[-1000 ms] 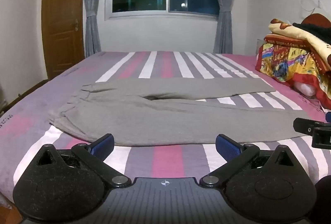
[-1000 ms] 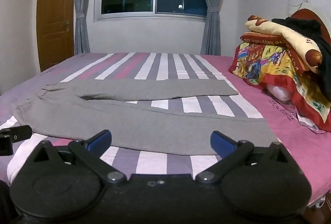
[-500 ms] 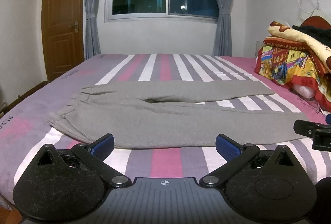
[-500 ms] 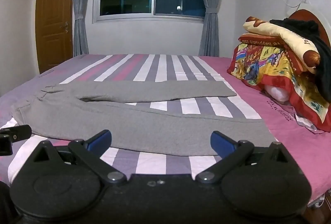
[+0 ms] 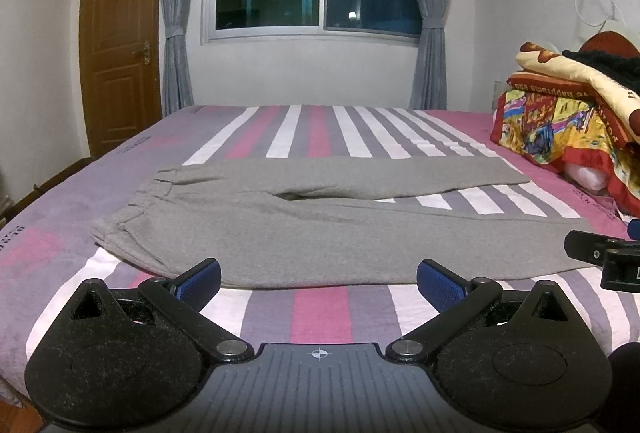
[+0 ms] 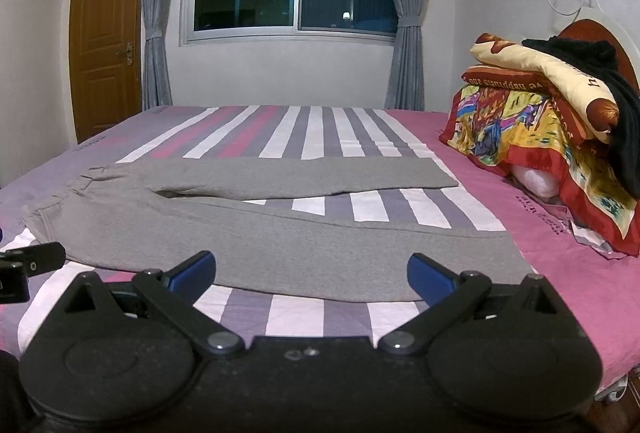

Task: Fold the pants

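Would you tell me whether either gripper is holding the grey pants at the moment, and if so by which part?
Nothing is held. The left gripper and the right gripper are both open, short of the near edge of the grey pants, which lie flat on the bed.

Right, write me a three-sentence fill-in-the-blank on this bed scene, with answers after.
1. The pants lying flat on the striped bed are ____ in colour.
2. The waistband lies towards the ____ side of both views.
3. The left gripper and right gripper both have their jaws ____, holding nothing.

Missing words: grey; left; open
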`<state>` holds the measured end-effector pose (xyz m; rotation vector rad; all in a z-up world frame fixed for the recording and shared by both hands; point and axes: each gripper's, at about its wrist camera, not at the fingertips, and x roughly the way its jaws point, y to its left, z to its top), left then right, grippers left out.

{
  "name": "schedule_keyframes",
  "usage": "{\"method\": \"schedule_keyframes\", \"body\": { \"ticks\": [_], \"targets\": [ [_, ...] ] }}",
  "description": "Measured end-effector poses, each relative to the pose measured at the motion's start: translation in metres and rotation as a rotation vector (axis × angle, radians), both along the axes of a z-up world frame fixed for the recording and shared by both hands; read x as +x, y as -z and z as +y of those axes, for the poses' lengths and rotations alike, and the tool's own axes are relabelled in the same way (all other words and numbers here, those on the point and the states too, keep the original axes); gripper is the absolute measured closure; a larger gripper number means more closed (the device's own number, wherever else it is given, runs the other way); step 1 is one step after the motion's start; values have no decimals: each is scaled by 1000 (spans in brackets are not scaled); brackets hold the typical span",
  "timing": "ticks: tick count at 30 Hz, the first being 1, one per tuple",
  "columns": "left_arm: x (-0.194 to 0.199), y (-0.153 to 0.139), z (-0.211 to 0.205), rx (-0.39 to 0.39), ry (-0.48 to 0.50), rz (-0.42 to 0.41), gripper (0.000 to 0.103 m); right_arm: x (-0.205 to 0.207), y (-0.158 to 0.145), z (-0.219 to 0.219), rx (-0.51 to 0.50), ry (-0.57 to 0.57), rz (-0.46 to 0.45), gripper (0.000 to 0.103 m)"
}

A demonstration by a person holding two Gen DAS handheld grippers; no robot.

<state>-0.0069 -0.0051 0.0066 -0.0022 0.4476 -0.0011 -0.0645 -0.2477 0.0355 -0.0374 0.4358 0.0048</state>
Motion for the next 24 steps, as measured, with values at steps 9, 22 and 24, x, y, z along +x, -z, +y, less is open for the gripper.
{"method": "schedule_keyframes", "body": {
  "ticks": [9,22,24],
  "targets": [
    [0,0,1,-1,0,-1,0,0,0,0,1,-2,1,1],
    [-1,-4,-1,3,6,-7,0,0,-2,3,1,-7,1,1],
    [-1,-4,-1,3,7,-7,0,-1,-4,5,2,-11,-1,1]
  ]
}}
